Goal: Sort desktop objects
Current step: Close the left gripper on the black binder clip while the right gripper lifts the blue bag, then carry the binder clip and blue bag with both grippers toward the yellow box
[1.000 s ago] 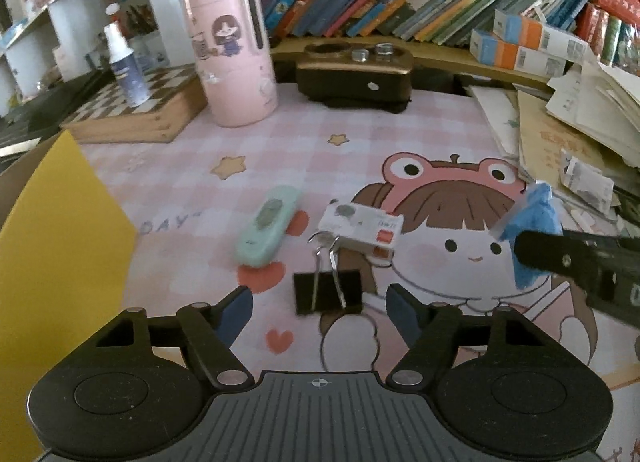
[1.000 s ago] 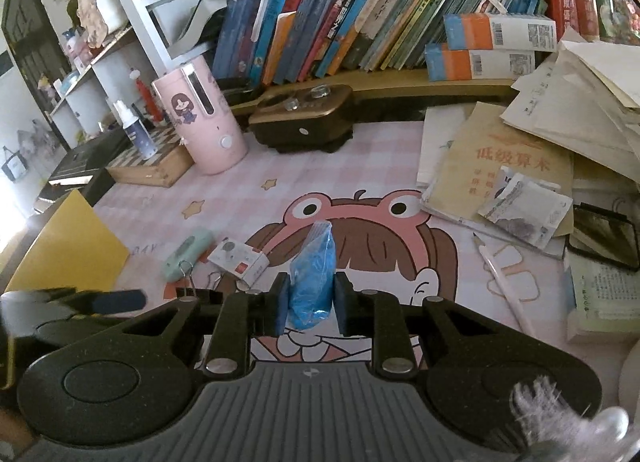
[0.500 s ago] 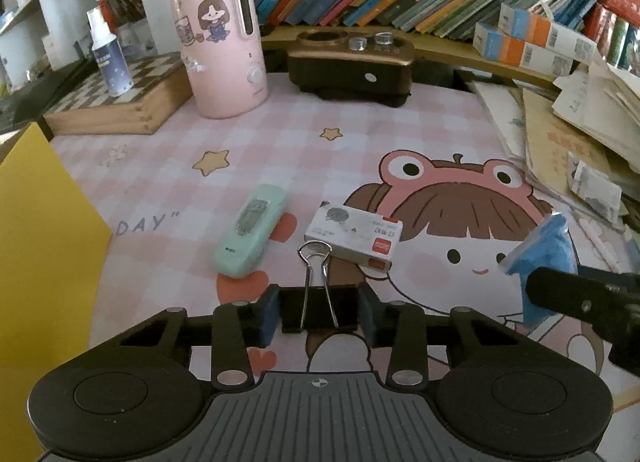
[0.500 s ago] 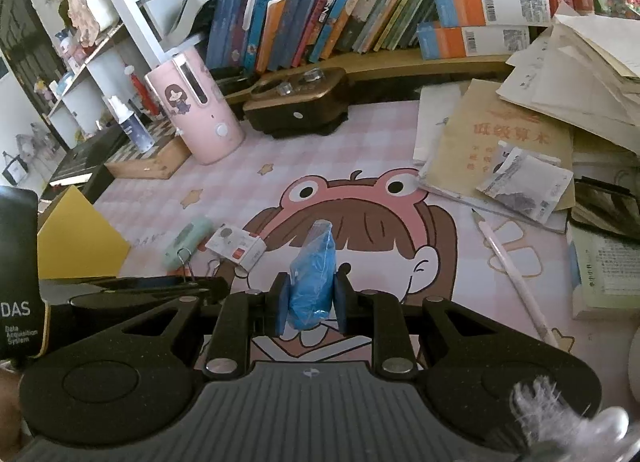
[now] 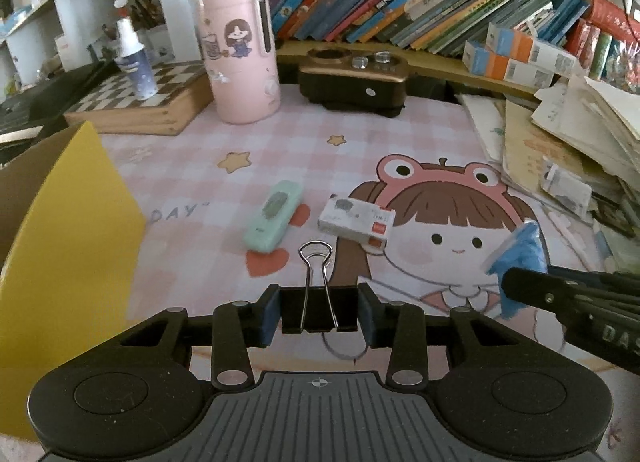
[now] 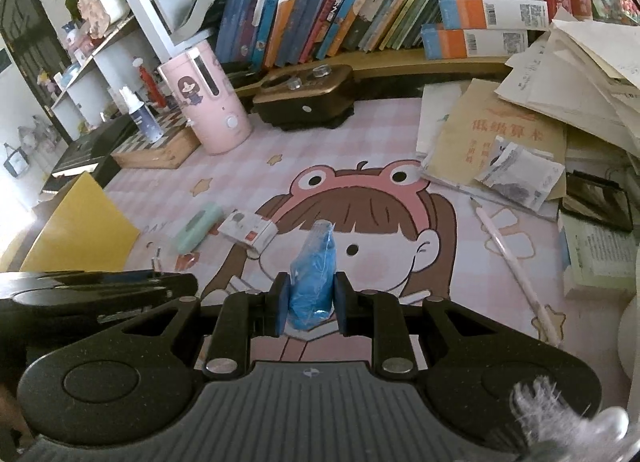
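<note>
My left gripper (image 5: pixel 319 310) is shut on a black binder clip (image 5: pixel 319 308), lifted a little off the pink cartoon desk mat (image 5: pixel 192 166), its wire handles pointing away from me. My right gripper (image 6: pixel 310 304) is shut on a small blue plastic packet (image 6: pixel 314 282), which stands up between the pads; the same blue packet (image 5: pixel 520 258) shows at the right of the left wrist view. On the mat beyond lie a mint-green eraser case (image 5: pixel 274 216) and a small white staple box (image 5: pixel 356 220). A pink pen (image 6: pixel 516 262) lies at the right.
A yellow box (image 5: pixel 68 246) stands at the left edge. A pink cylindrical holder (image 5: pixel 240 54), a brown desk organiser (image 5: pixel 354 82) and a chessboard box (image 5: pixel 140 102) with a spray bottle line the back. Books fill the shelf; loose papers (image 6: pixel 520 134) pile up on the right.
My left gripper closed from open onto the binder clip and raised it slightly off the mat. The right gripper kept its hold on the blue packet and barely moved.
</note>
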`<state>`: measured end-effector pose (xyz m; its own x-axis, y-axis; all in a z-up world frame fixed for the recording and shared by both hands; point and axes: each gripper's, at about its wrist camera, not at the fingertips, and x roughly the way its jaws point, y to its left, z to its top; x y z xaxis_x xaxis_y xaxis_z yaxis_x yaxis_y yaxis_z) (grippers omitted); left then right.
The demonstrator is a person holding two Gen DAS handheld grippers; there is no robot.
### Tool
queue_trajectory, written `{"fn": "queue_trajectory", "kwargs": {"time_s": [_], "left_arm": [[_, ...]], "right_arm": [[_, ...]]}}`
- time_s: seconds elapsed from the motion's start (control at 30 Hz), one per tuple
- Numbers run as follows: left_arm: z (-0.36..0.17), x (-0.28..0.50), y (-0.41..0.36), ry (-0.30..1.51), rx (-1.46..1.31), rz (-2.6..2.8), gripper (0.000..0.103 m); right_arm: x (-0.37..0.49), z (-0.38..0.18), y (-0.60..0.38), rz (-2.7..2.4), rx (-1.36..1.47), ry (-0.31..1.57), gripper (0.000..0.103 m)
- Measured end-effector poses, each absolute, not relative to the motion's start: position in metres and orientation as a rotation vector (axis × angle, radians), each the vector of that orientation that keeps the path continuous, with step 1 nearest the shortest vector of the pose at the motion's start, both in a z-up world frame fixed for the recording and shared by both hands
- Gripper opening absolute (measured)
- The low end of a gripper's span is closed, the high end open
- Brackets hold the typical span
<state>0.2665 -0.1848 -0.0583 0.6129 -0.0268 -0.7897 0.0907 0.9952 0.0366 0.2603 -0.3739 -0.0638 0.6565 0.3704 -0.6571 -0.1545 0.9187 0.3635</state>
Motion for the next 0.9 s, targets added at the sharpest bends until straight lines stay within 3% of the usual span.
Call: {"fn": "queue_trajectory", "kwargs": {"time_s": [0.9], "left_arm": [[-0.031,0.161,-0.139,0.823,-0.003,-0.062,0.038]], "right_arm": [[0.186,-0.045,-0.334,0.380,0.265,0.874,0.021]]}}
